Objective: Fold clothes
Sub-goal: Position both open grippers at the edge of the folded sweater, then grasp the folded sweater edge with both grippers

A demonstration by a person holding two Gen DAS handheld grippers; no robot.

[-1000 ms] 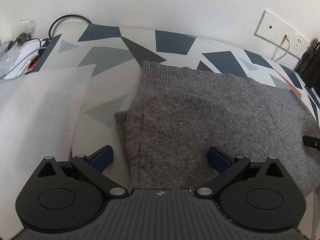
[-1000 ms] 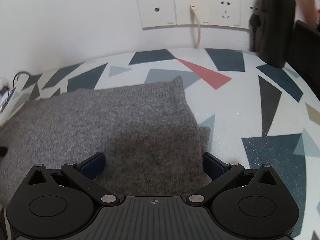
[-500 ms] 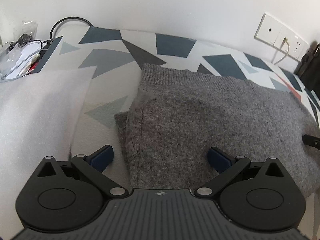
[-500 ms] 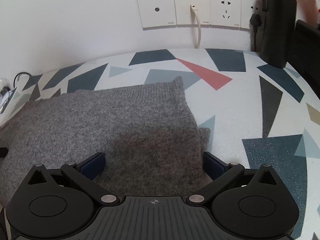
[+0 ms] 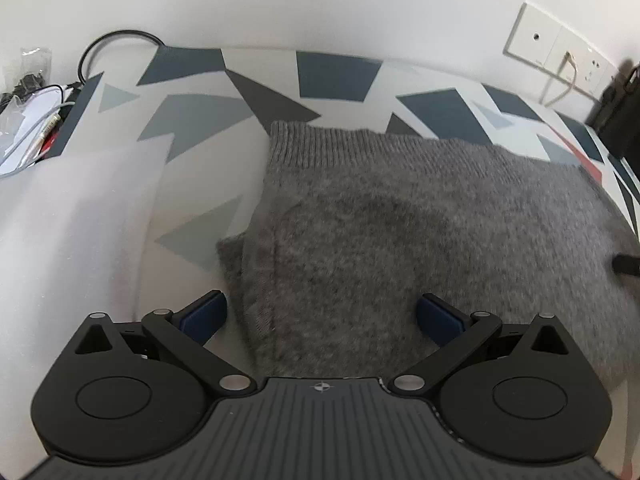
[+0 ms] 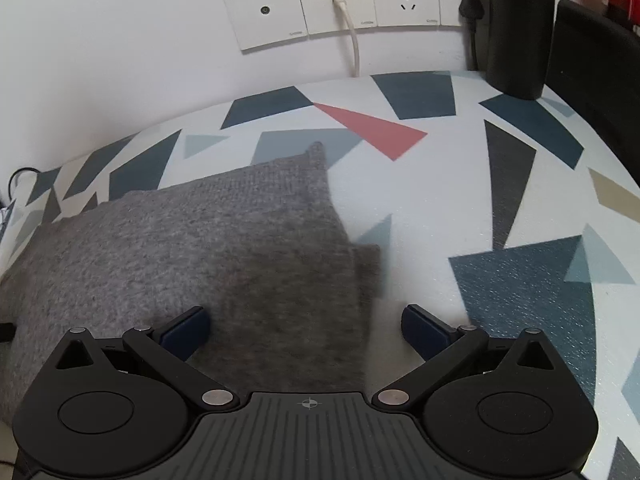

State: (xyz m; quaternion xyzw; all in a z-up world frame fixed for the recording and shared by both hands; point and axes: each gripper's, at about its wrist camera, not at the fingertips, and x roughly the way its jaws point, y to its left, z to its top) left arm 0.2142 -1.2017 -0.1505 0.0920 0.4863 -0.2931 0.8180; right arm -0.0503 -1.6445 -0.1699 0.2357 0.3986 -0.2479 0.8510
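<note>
The patterned tabletop (image 5: 260, 92) filled both views, white with dark blue, grey and red shards. On it lay the grey knitted sweater (image 5: 400, 232), folded into a broad rectangle, its ribbed edge toward the wall at twelve o'clock in the left wrist view. In the right wrist view the sweater (image 6: 200, 248) spread from the centre to nine o'clock, with its far corner pointing toward twelve.

Compared with a second earlier the garment lay in the same fold and place; only the framing had shifted a little. The right wrist view had tipped so that the wall sockets (image 6: 340, 8) sat higher and larger at twelve o'clock, and the dark bottle (image 6: 516, 28) at one o'clock was cut off at its top.

The left gripper (image 5: 320, 314) was over the sweater's left edge, fingers spread wide, gripping nothing, as before. The right gripper (image 6: 306, 326) was likewise spread wide and empty, straddling the sweater's right edge.

A white foam sheet (image 5: 72, 220) lay at nine o'clock in the left view, with loose cables (image 5: 40, 100) at ten.
</note>
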